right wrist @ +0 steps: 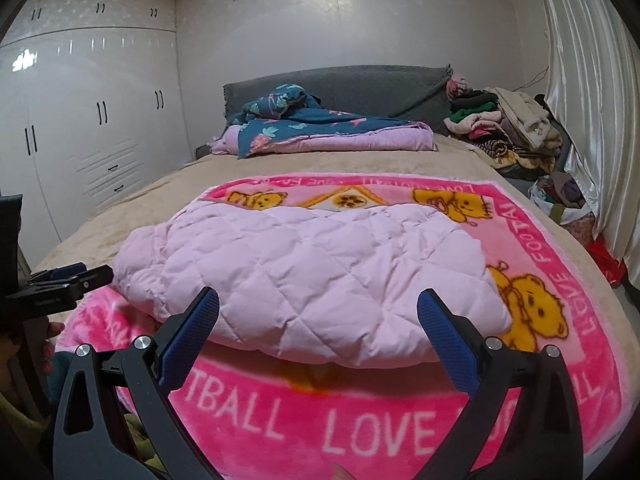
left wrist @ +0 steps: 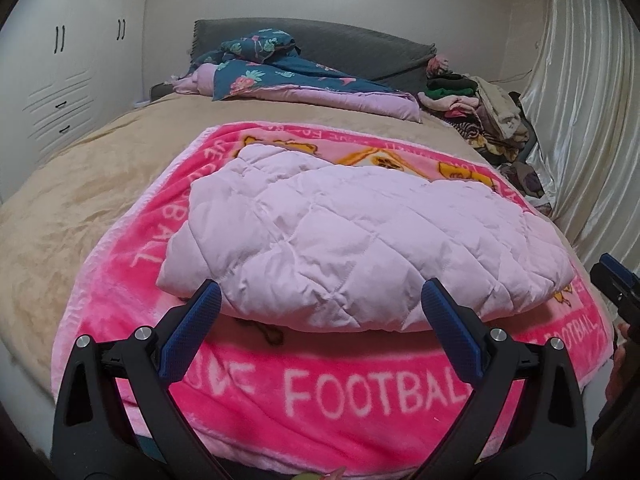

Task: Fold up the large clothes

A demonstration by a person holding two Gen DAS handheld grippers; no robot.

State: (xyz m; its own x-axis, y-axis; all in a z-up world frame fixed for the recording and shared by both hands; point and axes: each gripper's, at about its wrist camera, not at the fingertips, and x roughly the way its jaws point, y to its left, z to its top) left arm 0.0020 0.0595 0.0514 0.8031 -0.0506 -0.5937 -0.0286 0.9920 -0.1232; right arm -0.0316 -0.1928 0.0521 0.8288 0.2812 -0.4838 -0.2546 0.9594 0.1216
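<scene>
The fingers (left wrist: 206, 300) of the left gripper (left wrist: 320, 300) stand spread wide apart, blue pads facing inward, with nothing between them; they hover just short of the near edge of the quilted pink garment (left wrist: 352, 240). The fingers (right wrist: 434, 308) of the right gripper (right wrist: 320, 306) are spread just as wide and also hold nothing, poised before the same near edge of the garment (right wrist: 304, 280).

The garment lies folded into a puffy, roughly rectangular bundle in the middle of a bright pink blanket (left wrist: 360, 392) printed with yellow bears and the words "LOVE FOOTBALL". That blanket is spread over a beige bed cover (left wrist: 80, 184) on the bed.

At the head of the bed, against a grey headboard (right wrist: 360, 88), sits a rumpled dark blue floral quilt with a lilac lining (right wrist: 320, 132). To the right of it, near a shiny white curtain (right wrist: 588, 100), a pile of mixed clothes (right wrist: 508, 128) is heaped. White wardrobe doors (right wrist: 100, 120) with dark handles line the left wall.

In the left wrist view the right gripper shows at the right edge; in the right wrist view the left gripper shows at the left edge, beside the garment's left corner.
</scene>
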